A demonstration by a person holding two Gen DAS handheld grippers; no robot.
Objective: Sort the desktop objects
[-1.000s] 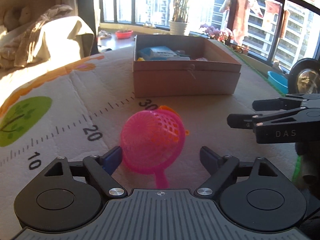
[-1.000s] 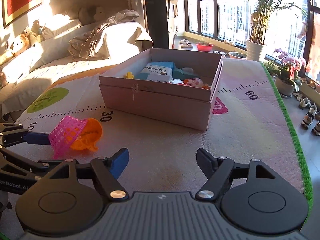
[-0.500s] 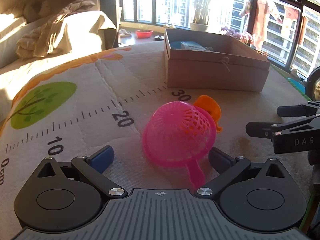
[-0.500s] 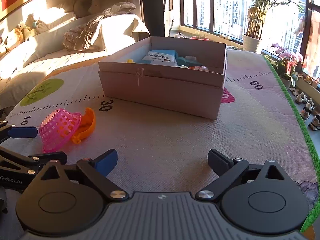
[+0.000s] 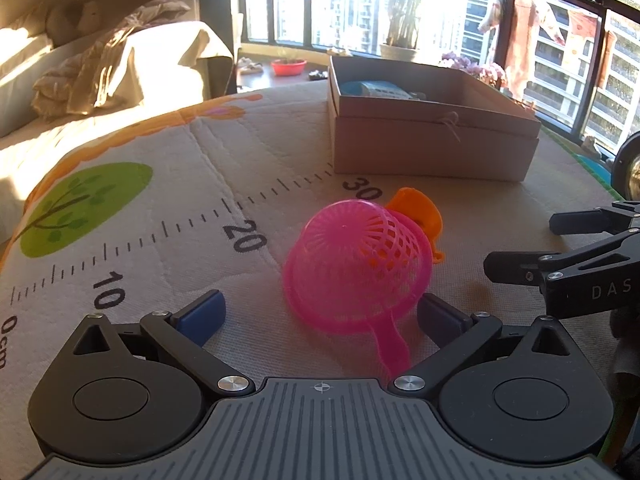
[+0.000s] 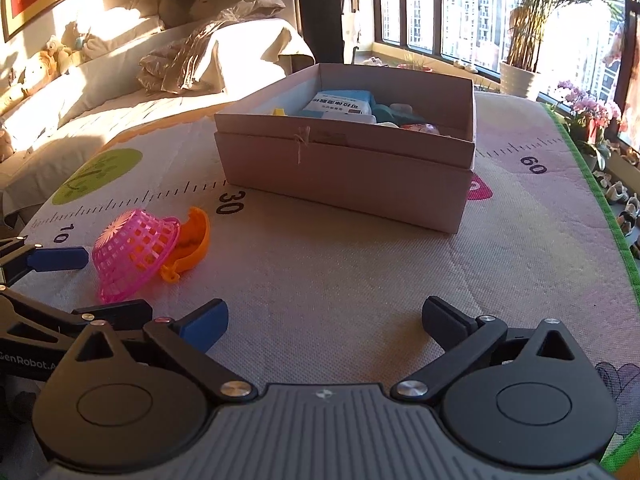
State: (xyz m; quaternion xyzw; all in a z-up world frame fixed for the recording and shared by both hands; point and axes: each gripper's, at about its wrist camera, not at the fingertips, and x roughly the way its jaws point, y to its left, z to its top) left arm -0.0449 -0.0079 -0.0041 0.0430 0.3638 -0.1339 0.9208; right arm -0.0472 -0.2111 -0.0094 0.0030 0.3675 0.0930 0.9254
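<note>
A pink mesh toy strainer (image 5: 356,264) lies upside down on the ruler-print mat, partly over an orange toy piece (image 5: 420,210). Its handle (image 5: 390,346) points toward my left gripper (image 5: 320,314), which is open with the strainer just ahead between its fingers, not gripped. In the right wrist view the strainer (image 6: 134,246) and orange piece (image 6: 194,240) lie at the left. My right gripper (image 6: 324,320) is open and empty over bare mat. An open cardboard box (image 6: 348,152) holding several items stands behind.
The box also shows in the left wrist view (image 5: 432,140). The right gripper's fingers (image 5: 560,256) show at the right edge there. The mat's green edge (image 6: 592,176) runs along the right side. A sofa with blankets (image 6: 180,60) stands beyond the table.
My left gripper let go of the strainer, opened wide and drew back. The strainer now lies on the mat. My right gripper opened wider and pulled back a little.
</note>
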